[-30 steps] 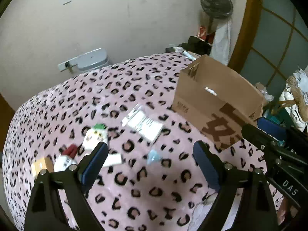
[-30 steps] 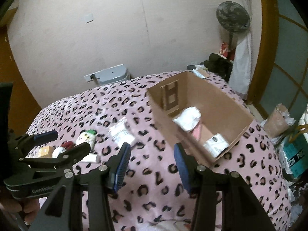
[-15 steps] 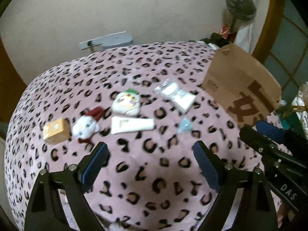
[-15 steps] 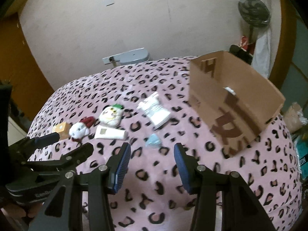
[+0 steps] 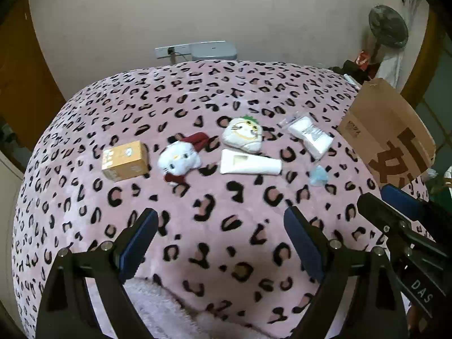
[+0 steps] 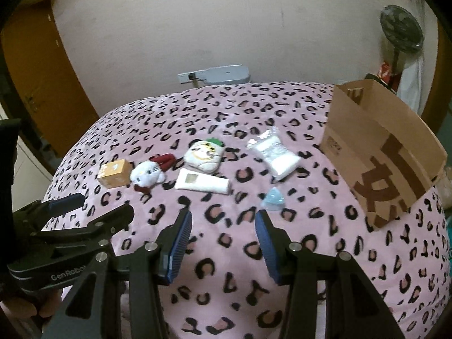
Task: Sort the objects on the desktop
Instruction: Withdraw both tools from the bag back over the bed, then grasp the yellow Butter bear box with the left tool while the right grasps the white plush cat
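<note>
Left gripper (image 5: 220, 240): jaws spread wide, nothing between them, hanging over bare leopard-print blanket (image 5: 197, 99) on the near side of the row of objects.
Small tan carton (image 5: 125, 160): leftmost in the row, beyond the left gripper's left finger, lying flat.
White cat plush (image 5: 179, 159): just right of the carton, red bow at its top, red piece under it.
Round cream plush with green tuft (image 5: 243, 137): right of the cat plush and a little farther back.
White tube (image 5: 250, 165): lies flat just in front of the cream plush, cap end to the right; straight ahead of the left gripper's gap, well apart from it.
Clear packet of white pads (image 5: 309, 135): right of the tube, set diagonally.
Small pale-blue item (image 6: 273, 199): lies just beyond the right gripper's right fingertip; what it is cannot be told.
Right gripper (image 6: 223, 226): jaws partly apart, holding nothing, over bare blanket, with the tube and the blue item ahead.
Cardboard box (image 6: 384, 147): far right on the blanket, open top, brown print on its near wall.
</note>
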`<state>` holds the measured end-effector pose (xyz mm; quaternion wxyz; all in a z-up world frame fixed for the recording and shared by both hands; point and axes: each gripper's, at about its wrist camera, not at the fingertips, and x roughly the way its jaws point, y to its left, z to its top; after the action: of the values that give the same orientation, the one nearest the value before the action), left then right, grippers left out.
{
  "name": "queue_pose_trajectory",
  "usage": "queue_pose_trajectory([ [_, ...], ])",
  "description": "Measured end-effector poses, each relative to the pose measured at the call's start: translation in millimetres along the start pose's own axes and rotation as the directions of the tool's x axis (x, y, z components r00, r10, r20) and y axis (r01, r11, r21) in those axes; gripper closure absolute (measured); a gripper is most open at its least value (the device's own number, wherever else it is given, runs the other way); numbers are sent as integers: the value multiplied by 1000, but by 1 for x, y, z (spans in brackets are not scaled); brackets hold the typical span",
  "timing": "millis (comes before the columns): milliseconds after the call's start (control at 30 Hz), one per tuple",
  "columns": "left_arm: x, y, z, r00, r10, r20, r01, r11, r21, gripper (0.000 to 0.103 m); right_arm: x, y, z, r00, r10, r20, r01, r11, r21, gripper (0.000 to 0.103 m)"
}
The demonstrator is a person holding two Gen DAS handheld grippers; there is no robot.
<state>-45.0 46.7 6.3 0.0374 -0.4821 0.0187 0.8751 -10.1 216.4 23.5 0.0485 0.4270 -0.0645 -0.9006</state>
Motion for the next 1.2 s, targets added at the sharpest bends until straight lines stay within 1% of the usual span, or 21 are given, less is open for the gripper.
queue_pose_trajectory([
  [200,-8,17,-9,1000,15,6,-15,1000,-24,12,3,20,-3,1000,20,-8,-20,999,-26,55],
  [367,-16,35,-14,1000,11,19,-10,998,-54,12,0,30,-5,1000,30,1,-30,999,-39,55],
  [433,-19,47,-15,1000,14,28,-12,998,-68,11,0,31,-5,1000,26,3,-25,999,-40,55],
  [600,-12,98,-17,998,43,34,-39,991,-128,7,6,27,-6,1000,7,5,-7,1000,-29,55],
  [667,-2,123,-16,998,66,20,-61,983,-175,7,16,29,-5,1000,14,-7,-14,1000,-19,55],
  [767,18,155,-13,997,78,-5,-77,964,-254,7,36,37,-4,999,44,-22,-44,999,-13,55],
  [833,36,171,-10,997,77,-26,-81,952,-294,7,54,49,1,996,68,-49,-70,997,-25,55],
  [900,52,181,-6,995,86,-47,-97,943,-319,7,69,61,6,995,89,-53,-91,995,-31,55],
  [1000,76,189,8,992,105,-64,-120,942,-313,7,93,78,16,990,119,-75,-122,992,-34,55],
  [1100,100,194,22,993,84,-79,-104,953,-286,7,116,93,26,987,128,-99,-134,989,-58,55],
  [1200,123,200,34,991,89,-103,-114,957,-266,7,133,101,34,985,130,-113,-137,989,-57,55],
])
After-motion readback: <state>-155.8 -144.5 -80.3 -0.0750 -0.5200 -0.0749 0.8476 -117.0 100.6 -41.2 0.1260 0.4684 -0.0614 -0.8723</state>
